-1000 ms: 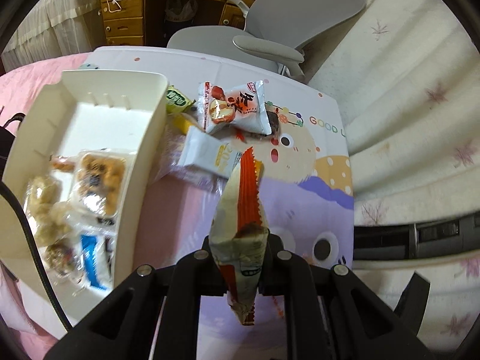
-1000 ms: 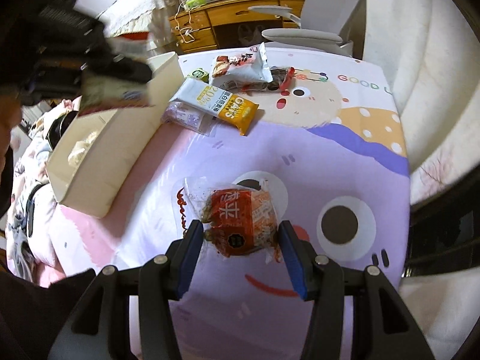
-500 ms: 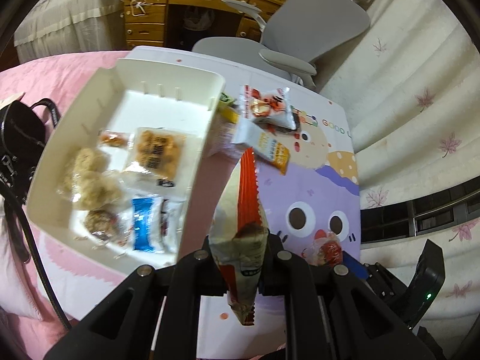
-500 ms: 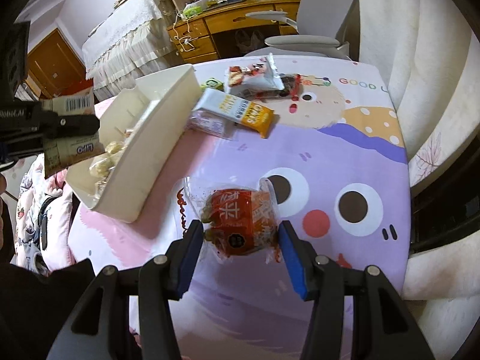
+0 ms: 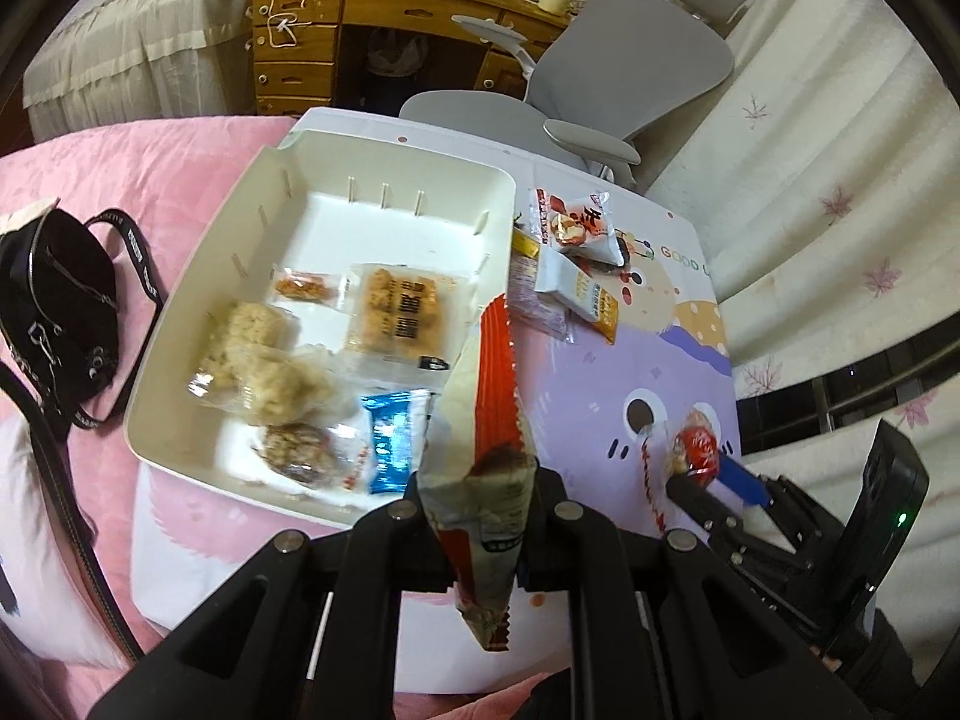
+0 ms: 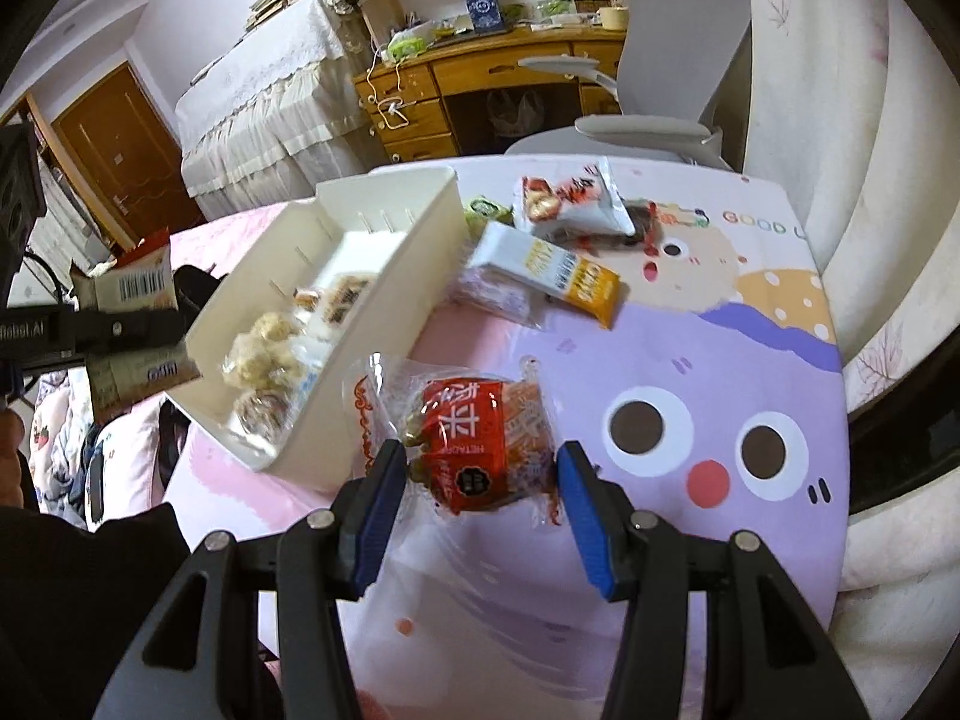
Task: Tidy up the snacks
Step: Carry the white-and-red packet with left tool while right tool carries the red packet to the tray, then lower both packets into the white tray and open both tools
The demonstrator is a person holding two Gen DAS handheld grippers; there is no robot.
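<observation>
- I am risking a spill: the tall packet (image 5: 480, 438), pinched only at its lower end, is leaning and could slip from my left claw (image 5: 480, 498) short of the white tray (image 5: 252, 222).
- My right claw (image 6: 474, 474) is gripping the red snack (image 6: 474, 444) above the bench (image 6: 690, 372), beside the tray.

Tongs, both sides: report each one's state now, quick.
Left tongs: closed on the red-and-cream snack packet, above the white bin.
Right tongs: holding the red-label snack pack.
</observation>
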